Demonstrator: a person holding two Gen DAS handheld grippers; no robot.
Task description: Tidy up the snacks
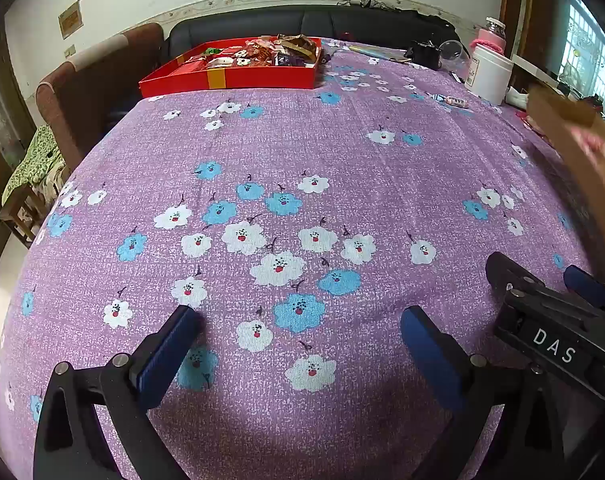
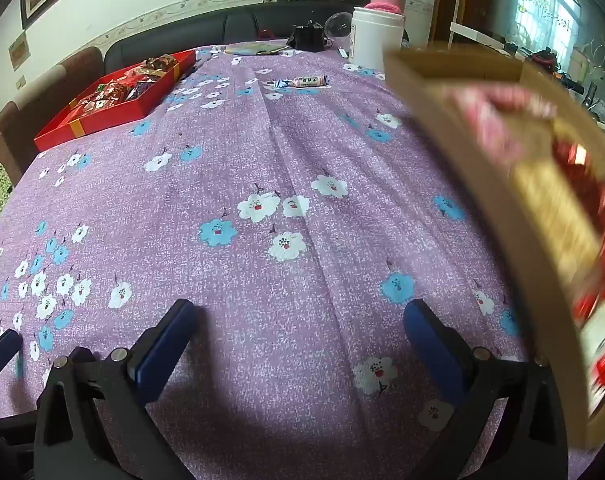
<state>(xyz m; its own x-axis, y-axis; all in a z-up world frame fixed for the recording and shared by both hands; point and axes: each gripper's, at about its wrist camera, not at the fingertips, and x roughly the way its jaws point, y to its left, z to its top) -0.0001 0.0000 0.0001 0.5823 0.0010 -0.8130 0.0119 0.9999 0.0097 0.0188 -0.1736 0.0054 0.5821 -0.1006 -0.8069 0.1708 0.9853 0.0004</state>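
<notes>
Right wrist view: a blurred cardboard box [image 2: 502,168] of snacks fills the right edge, above the purple flowered surface [image 2: 262,152]. A red snack tray [image 2: 114,114] sits at the far left. Both the right tongs [image 2: 298,320] and left tongs [image 1: 298,320] are released, empty.

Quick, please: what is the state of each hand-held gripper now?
Left hand-held gripper: open, holding nothing.
Right hand-held gripper: open, holding nothing.

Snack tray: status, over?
Both hand-held grippers open, empty. Red snack tray far across table. Blurred cardboard box at right.
</notes>
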